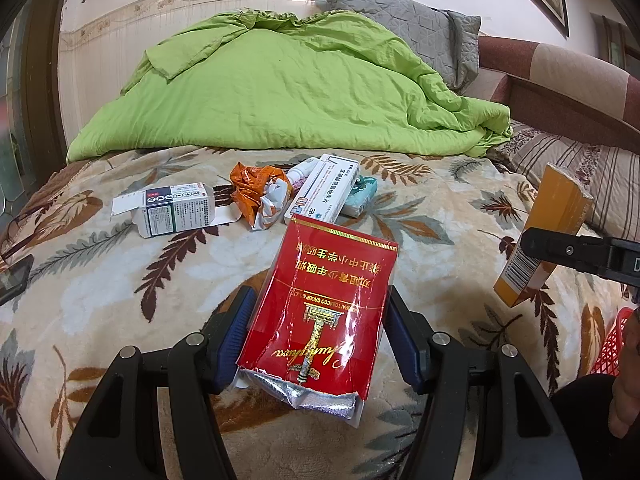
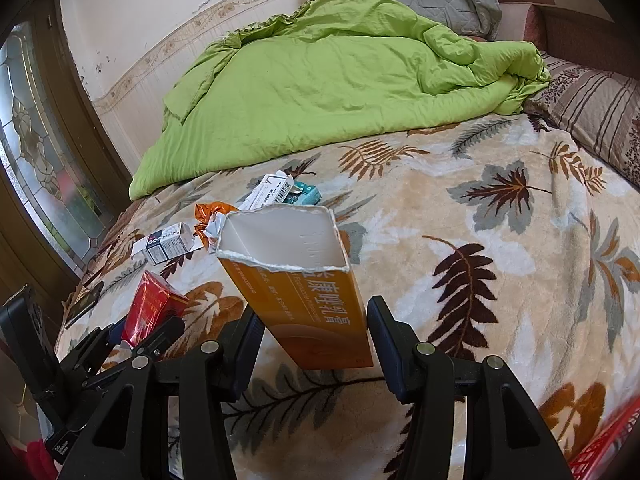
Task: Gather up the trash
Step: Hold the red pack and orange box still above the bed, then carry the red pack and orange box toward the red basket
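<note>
A red cigarette pack [image 1: 320, 304] in torn clear wrap, with silver foil at its near end, stands between the blue pads of my left gripper [image 1: 320, 300], which is shut on it above the bed. My right gripper [image 2: 314, 312] is shut on an orange carton [image 2: 308, 300] with a torn open top, held off the blanket. In the left wrist view that orange carton [image 1: 544, 232] hangs at the right. The right wrist view shows the red pack [image 2: 152, 312] at lower left.
On the leaf-patterned blanket [image 1: 440, 240] lie a white and dark medicine box [image 1: 172, 210], a crumpled orange wrapper [image 1: 256, 192], a long white box [image 1: 320, 188] and a teal pack [image 1: 362, 196]. A green quilt [image 1: 280, 88] lies behind, a red basket [image 1: 612, 344] at right, a phone [image 1: 14, 280] at left.
</note>
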